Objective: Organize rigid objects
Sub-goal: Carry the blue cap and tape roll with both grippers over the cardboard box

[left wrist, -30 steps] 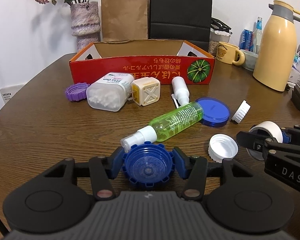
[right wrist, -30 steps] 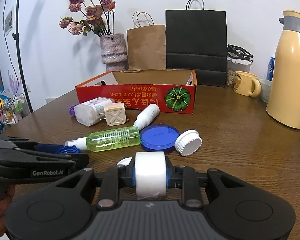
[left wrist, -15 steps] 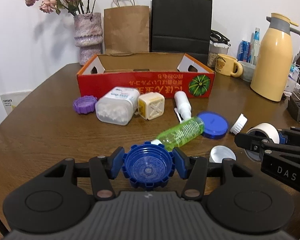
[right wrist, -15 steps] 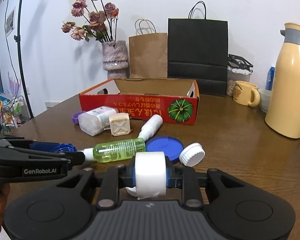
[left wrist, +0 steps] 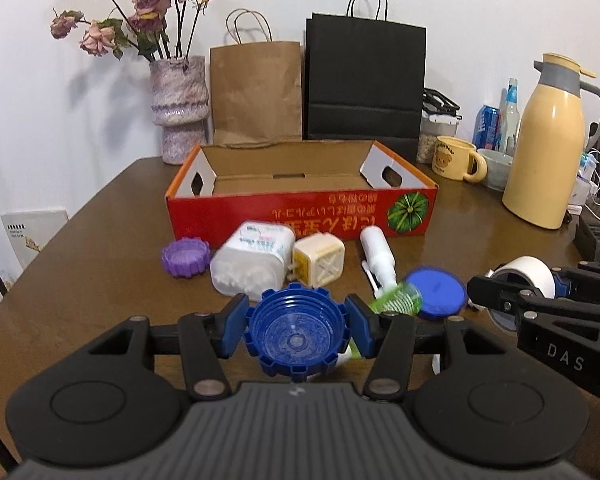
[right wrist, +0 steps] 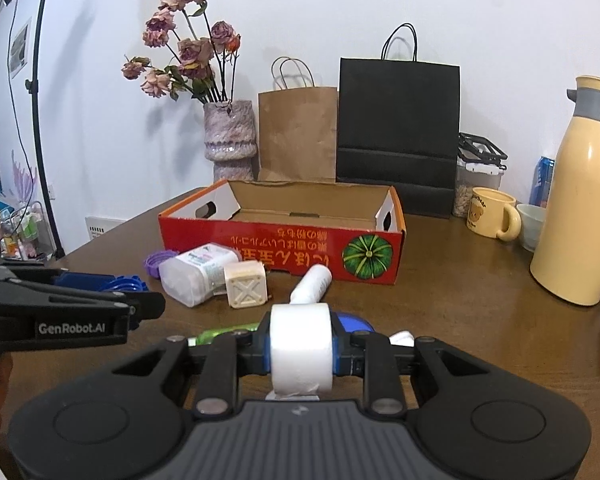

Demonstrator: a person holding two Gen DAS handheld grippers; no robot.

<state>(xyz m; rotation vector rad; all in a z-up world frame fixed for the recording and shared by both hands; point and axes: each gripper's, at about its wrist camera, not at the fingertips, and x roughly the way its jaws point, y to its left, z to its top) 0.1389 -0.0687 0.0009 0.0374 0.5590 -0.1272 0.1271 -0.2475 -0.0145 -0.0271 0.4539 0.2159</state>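
Two claws, two catches

Our left claw (left wrist: 296, 334) grips a blue cap (left wrist: 296, 340); our right claw (right wrist: 301, 348), marked "DAS", clamps a white tape roll (right wrist: 301, 344). "GenRobot.AI" marks the left.

green bottle (left wrist: 398, 301) blurred, half hidden (by jaws) | thermos (right wrist: 580, 216) cropped

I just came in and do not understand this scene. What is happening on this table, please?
A person is tidying small things with two handheld tongs. The left tongs grip a blue ridged cap, and the right tongs grip a white tape roll. Both are held above the wooden table. The red cardboard box behind looks empty. A purple cap, a cotton swab container and a green spray bottle lie in front of it.
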